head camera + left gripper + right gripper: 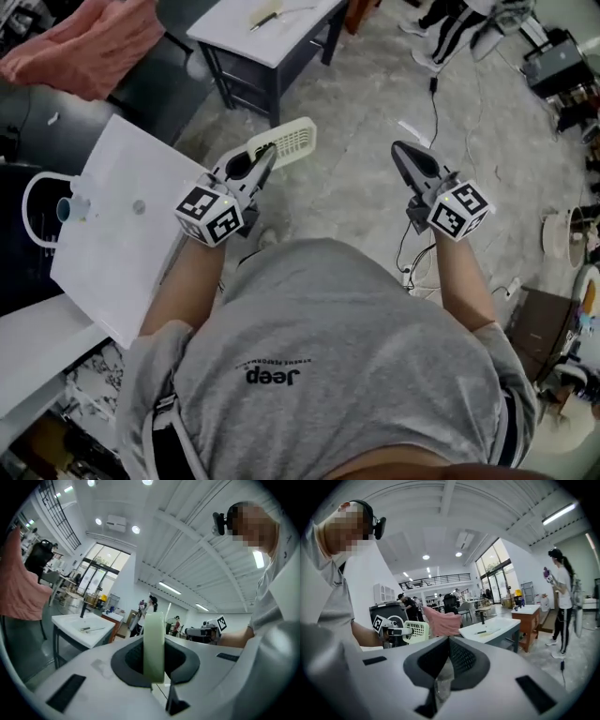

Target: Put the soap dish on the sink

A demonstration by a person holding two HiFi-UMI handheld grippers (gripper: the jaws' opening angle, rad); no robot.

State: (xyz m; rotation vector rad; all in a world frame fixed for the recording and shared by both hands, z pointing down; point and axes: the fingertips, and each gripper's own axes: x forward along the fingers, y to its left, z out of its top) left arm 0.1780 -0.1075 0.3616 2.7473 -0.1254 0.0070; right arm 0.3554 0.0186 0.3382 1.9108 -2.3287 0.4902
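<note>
— Where is the soap dish?
— The left tool (265, 155) is clamped narrow on the cream, slotted soap dish (291, 139), which sits edge-on between its jaws, up in the air above the floor (361, 112).
— And the sink?
— The white sink (267, 33) stands at the far side, well apart from the dish.
— The right tool?
— The right tool (401, 150) has its jaws together, gripping nothing.
</note>
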